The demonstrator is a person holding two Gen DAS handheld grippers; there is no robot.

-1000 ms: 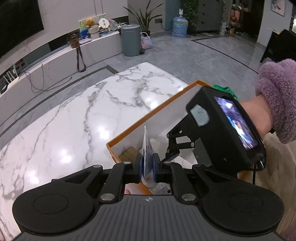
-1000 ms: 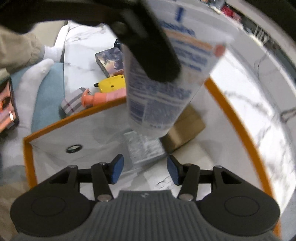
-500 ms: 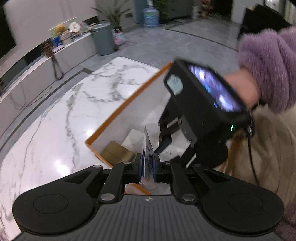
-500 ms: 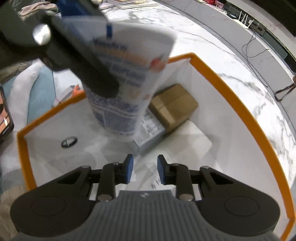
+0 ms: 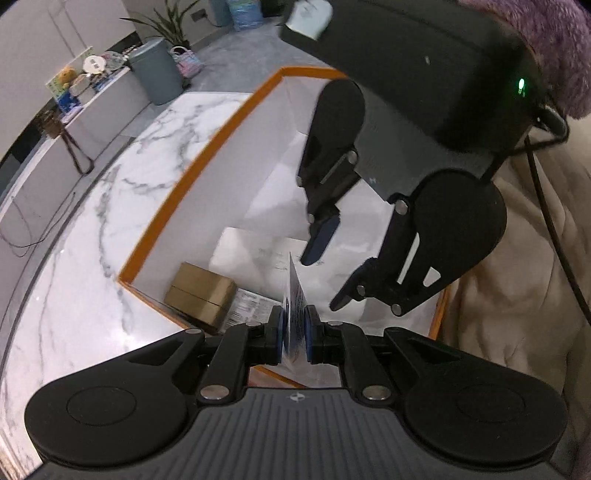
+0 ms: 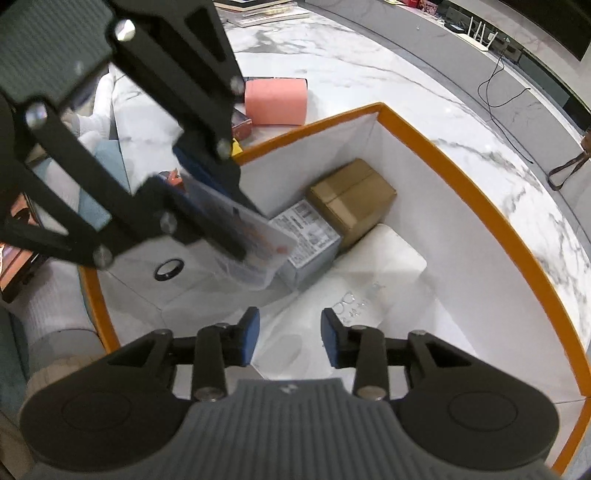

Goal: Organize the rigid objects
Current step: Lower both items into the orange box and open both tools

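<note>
1. Left gripper [image 5: 294, 335]: jaws clamped on the flat crimped end of a white tube [image 5: 295, 314] with blue and orange print; the tube hangs tilted inside the box, its body blurred in the right wrist view [image 6: 255, 247].
2. Right gripper [image 6: 290, 338]: jaws part way apart and opening, nothing between the blue pads [image 6: 252, 328]; it points down into the box. In the left wrist view it hangs over the box [image 5: 325, 266], just beyond the tube.
3. Box [image 6: 480, 199]: white walls, orange rim, open at the top, standing on the marble table. A round black-rimmed hole [image 6: 168, 268] shows in the near wall.
4. Contents of the box, along the far wall: a grey printed carton [image 6: 308, 240] just beneath the tube; a brown cardboard parcel [image 6: 352, 201] touching it in the corner; a flat white package [image 6: 391, 254] beside both.
5. Sleeve [image 5: 554, 40]: purple, fluffy, at the wrist above the right gripper.
6. Marble table [image 5: 92, 229]: white with grey veins.
7. On the table outside the box, past its far rim: a pink block [image 6: 276, 101], and small items mostly hidden behind the left gripper.
8. Far room: a grey bin [image 5: 157, 72], a potted plant [image 5: 166, 26], and a low shelf with small ornaments [image 5: 79, 79].
</note>
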